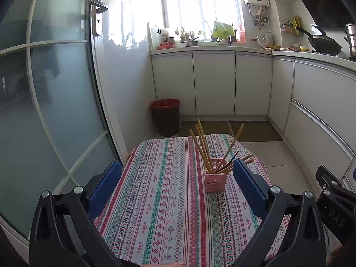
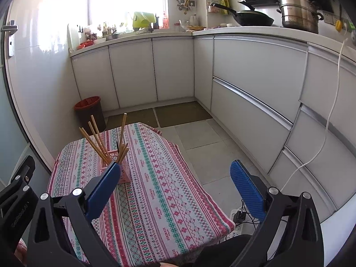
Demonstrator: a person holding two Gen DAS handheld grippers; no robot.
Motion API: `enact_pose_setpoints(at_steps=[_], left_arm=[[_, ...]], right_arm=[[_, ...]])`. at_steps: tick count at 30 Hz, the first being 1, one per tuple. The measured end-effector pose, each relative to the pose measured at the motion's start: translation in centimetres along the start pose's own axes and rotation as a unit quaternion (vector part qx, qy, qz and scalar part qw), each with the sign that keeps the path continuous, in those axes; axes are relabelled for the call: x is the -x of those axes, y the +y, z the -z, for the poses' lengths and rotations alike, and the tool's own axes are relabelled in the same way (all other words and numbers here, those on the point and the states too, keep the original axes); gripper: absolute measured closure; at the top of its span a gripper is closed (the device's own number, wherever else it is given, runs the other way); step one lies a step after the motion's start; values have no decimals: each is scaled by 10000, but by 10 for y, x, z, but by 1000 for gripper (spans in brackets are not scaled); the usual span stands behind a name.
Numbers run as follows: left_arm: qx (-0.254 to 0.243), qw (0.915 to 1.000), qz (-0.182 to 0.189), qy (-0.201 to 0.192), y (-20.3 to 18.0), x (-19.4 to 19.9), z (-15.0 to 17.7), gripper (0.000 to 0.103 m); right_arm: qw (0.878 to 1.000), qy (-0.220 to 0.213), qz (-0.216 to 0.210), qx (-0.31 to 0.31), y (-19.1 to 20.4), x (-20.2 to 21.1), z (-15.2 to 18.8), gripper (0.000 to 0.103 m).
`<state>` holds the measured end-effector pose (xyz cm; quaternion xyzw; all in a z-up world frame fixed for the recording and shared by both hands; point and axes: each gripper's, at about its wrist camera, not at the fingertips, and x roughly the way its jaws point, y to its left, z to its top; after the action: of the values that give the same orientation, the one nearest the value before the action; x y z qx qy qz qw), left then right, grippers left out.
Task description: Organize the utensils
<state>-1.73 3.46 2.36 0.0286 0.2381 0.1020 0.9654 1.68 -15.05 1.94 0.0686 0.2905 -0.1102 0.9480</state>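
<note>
A pink perforated holder (image 1: 215, 180) stands on a small table with a striped patterned cloth (image 1: 164, 191). Several wooden chopsticks (image 1: 203, 148) and one dark stick lean out of it at different angles. My left gripper (image 1: 176, 173) is open above the near half of the table, the holder just inside its right finger. In the right wrist view the holder (image 2: 123, 173) is partly hidden behind the left finger of my right gripper (image 2: 175, 171), which is open and holds nothing. The chopsticks (image 2: 100, 140) rise above that finger.
A red-lined bin (image 1: 166, 116) stands on the floor beyond the table. A frosted glass door (image 1: 55, 111) is at the left. White cabinets (image 2: 244, 77) run along the back and right, with a wok (image 2: 253, 19) and steel pot (image 2: 299, 13) on the counter. Cables (image 2: 240, 217) lie on the floor.
</note>
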Motion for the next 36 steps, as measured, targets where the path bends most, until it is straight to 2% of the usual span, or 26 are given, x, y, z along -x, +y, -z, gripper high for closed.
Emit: enact_pose_setpoints(at_steps=[23,31,35,36], left_arm=[[94,9999,-12,113,4,-7,-1,7],[53,9998,132,105,2,-8,-1,7],[-86,9996,276,17,-4,-6,1,21],[-82,9996,284,26,-4,-6,2,21]], right_arm=[[9999,107,-115,5,-1,-4,1,7],[9998,113,-133,17,0,-4,1,7],[9998,133,-142,22,0,-4,2,7],[9998,141,-150,28,1,-4,2,7]])
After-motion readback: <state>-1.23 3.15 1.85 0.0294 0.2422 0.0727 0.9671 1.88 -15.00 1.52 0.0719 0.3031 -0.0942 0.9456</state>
